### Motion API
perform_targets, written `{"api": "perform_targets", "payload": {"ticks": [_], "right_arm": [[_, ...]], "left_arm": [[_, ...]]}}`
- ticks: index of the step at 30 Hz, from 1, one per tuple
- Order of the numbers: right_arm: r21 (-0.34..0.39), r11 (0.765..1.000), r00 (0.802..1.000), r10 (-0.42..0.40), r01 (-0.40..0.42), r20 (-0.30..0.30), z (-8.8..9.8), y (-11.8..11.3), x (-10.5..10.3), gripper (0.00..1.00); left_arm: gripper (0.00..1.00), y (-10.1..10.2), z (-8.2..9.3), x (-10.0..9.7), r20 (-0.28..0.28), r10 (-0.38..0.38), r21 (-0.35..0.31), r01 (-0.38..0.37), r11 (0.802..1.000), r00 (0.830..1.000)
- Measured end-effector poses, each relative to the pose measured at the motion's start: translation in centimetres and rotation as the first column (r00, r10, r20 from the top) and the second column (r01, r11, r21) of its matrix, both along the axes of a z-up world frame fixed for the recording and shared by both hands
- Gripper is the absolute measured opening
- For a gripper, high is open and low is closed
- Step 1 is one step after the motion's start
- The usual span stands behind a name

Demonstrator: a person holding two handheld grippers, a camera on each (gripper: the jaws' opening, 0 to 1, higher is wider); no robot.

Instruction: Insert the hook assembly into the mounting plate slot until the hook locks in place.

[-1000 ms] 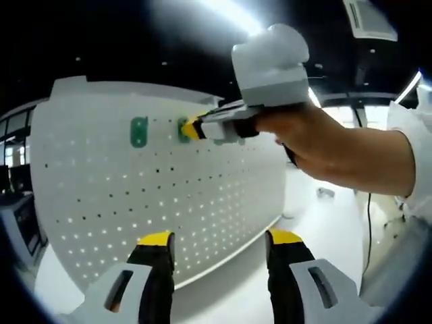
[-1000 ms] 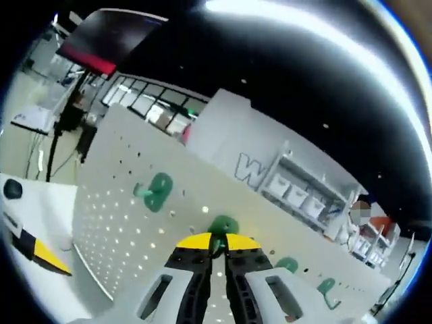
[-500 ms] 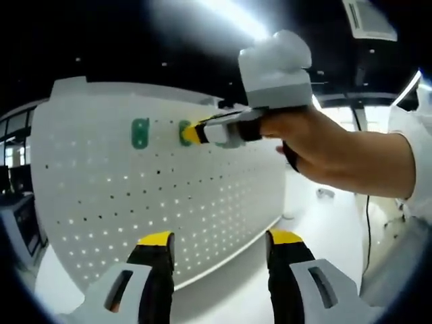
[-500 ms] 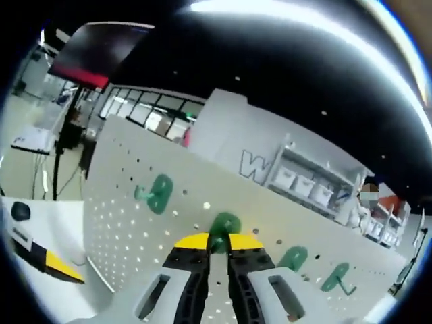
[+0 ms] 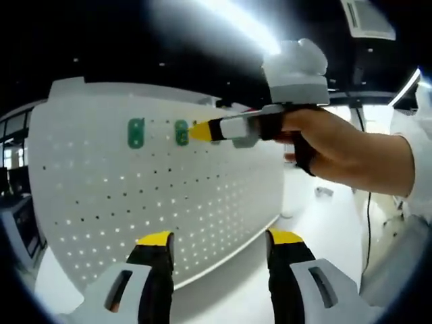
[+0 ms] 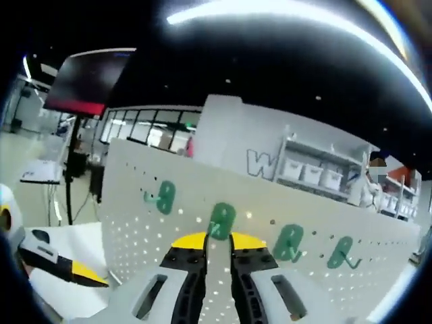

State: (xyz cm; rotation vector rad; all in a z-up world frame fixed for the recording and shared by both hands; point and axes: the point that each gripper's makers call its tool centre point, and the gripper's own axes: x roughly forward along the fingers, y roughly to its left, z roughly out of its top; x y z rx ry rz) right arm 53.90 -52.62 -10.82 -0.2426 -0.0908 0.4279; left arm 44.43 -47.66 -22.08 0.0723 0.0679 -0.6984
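A white perforated mounting plate [image 5: 169,196] stands upright with two green hooks on it. My right gripper [image 5: 200,130], held by a hand [image 5: 337,148], points at the second green hook [image 5: 181,132] and stands just to its right. In the right gripper view that hook [image 6: 221,219] sits on the plate [image 6: 135,223] just beyond my right gripper [image 6: 218,241]. Its jaws stand slightly apart with only the plate showing in the gap. My left gripper [image 5: 221,237] stays low in front of the plate, open with nothing in it.
More green hooks hang on the plate: one to the left [image 6: 164,196] and two to the right [image 6: 292,243] [image 6: 341,251]. The left gripper's yellow-tipped jaw [image 6: 67,266] shows at the lower left. White table [image 5: 324,229] lies right of the plate.
My right gripper has drawn back to the right off the green hook, which stays on the plate; its jaw gap has widened a little. The left gripper has not moved.
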Motion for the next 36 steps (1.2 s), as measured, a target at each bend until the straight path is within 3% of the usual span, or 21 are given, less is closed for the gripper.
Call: {"api": "perform_targets", "payload": {"ticks": [6, 17, 28, 36], "right_arm": [[0.029, 0.999, 0.998, 0.036, -0.038, 0.046, 1.1, -1.3, -1.6, 0.12], [0.068, 0.997, 0.998, 0.023, -0.026, 0.054, 1.3, -5.7, -4.1, 0.14], [0.067, 0.997, 1.0, 0.026, -0.027, 0.018, -0.6, -9.7, -7.2, 0.21], [0.07, 0.997, 0.997, 0.03, -0.025, -0.066, -4.5, -12.0, -10.4, 0.27]], "left_arm": [[0.56, -0.3, -0.3, -0.1, -0.003, -0.009, 0.011, 0.009, 1.0, 1.0], [0.57, -0.2, -0.6, -0.1, -0.008, -0.012, 0.022, 0.012, 1.0, 1.0], [0.56, -0.1, -0.7, -0.2, -0.008, -0.008, 0.023, 0.008, 1.0, 1.0], [0.56, -0.4, -0.9, -0.5, -0.019, -0.012, 0.021, 0.012, 1.0, 1.0]]}}
